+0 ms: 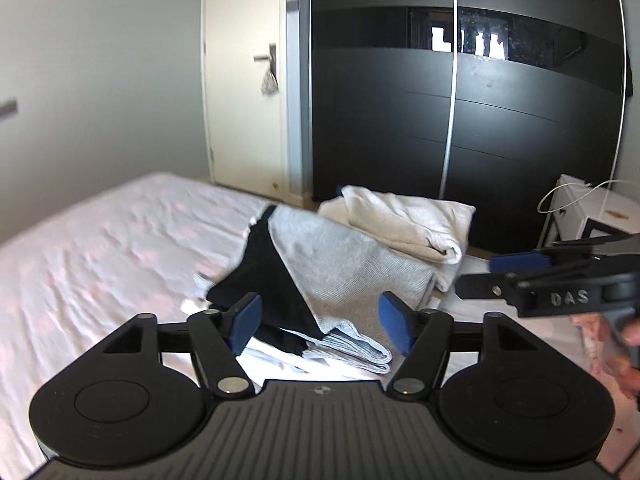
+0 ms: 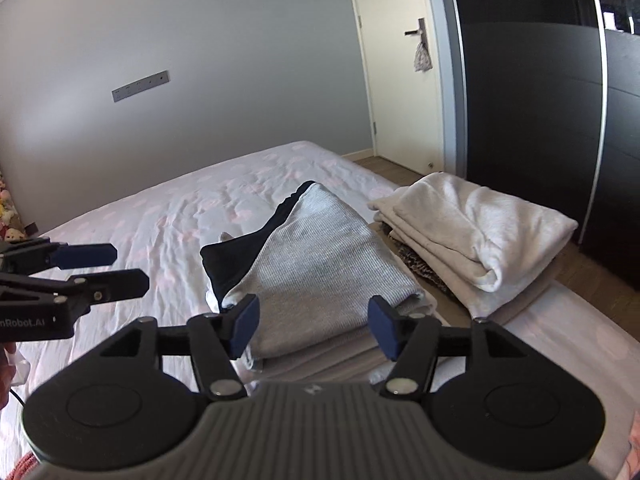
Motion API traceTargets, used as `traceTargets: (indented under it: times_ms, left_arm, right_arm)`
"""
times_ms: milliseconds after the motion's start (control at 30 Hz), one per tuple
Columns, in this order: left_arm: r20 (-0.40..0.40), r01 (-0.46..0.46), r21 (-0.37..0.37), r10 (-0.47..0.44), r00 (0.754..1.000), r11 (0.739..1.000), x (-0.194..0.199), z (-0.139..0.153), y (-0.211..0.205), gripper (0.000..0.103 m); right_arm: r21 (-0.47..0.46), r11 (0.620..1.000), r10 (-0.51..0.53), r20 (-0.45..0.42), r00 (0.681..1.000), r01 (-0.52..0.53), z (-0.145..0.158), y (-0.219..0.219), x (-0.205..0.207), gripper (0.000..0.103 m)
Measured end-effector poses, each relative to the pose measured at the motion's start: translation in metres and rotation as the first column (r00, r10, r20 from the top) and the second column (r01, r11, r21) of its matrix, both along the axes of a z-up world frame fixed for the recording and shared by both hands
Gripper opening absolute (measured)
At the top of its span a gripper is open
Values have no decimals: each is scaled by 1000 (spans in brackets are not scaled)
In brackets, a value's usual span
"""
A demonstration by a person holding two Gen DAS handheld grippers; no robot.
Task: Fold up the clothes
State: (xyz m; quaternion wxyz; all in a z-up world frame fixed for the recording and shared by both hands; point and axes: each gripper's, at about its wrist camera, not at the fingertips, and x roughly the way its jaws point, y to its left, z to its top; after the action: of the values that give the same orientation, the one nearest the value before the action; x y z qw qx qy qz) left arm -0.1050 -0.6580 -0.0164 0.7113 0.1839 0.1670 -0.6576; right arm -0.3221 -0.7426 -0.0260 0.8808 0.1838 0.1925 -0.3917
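A folded grey knit garment (image 1: 340,256) (image 2: 320,248) with a black part (image 1: 260,272) (image 2: 228,256) lies on top of a flat pile on the bed (image 1: 100,248) (image 2: 160,216). My left gripper (image 1: 320,320) hovers open just above its near edge, nothing between the blue pads. My right gripper (image 2: 314,326) is open too, over the pile's near end, pads clear of the cloth. Each gripper shows in the other's view: the right one (image 1: 474,276) at the right edge, the left one (image 2: 132,267) at the left edge.
A folded cream pile (image 1: 416,220) (image 2: 472,220) sits at the bed's corner, right of the grey garment. A dark sliding wardrobe (image 1: 480,120), a cream door (image 1: 244,80) and a white nightstand (image 1: 592,208) stand beyond. Plush toys (image 2: 8,216) line the far left wall.
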Motion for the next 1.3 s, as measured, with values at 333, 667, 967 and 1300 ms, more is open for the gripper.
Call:
traceTargets:
  times_ms: [333,667,967,1300]
  left_arm:
    - [-27,-69,-74,67,997,995,-27,-1,43,76]
    - [23,-141,-51,142,990,989,-52,-13,72,76]
    - [-36,-164,-22,163,986,986,-60,-17,91,77]
    - [-51,-194,-25,192,980,981,-56,-19,92,77]
  right_arm:
    - [-100,995,-18,-37,999,14,5,74,-15,76]
    - [-102,995,-12,-34,999,8,-8,103,-44,76]
    - [-134,990,34,-52,998,-41,-5,120,-43,78]
    - [-142,987,62,-73,995,-71,-8,127,-34,79]
